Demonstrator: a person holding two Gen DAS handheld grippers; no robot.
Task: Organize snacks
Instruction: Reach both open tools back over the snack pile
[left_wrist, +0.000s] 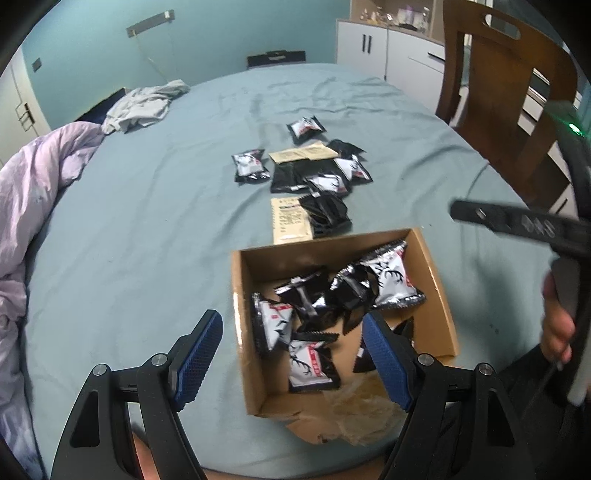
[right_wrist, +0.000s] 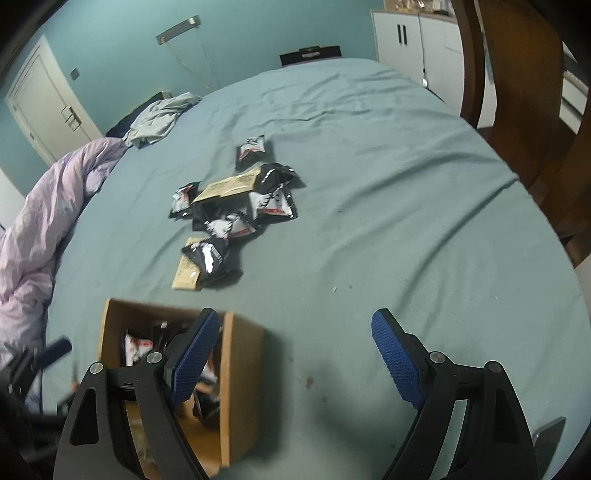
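Observation:
An open cardboard box (left_wrist: 243, 332) sits on the grey-green bed sheet and holds several black-and-white snack packets (left_wrist: 332, 299). Beyond it, a loose pile of black-and-white and tan packets (left_wrist: 314, 173) lies on the sheet. My left gripper (left_wrist: 291, 325) hovers open over the box's near left part, its pads touching nothing. The right gripper's black finger (left_wrist: 517, 221) and the hand holding it show at the right edge. In the right wrist view my right gripper (right_wrist: 295, 321) is open and empty above bare sheet, just right of the box (right_wrist: 240, 369), with the pile (right_wrist: 236, 210) ahead.
A purple duvet (left_wrist: 44, 206) is bunched along the left and a grey cloth (left_wrist: 144, 103) lies at the far left. A wooden chair (left_wrist: 509, 92) and white cabinets (left_wrist: 388, 48) stand to the right. Crumpled clear plastic (left_wrist: 365, 413) lies at the box's near end.

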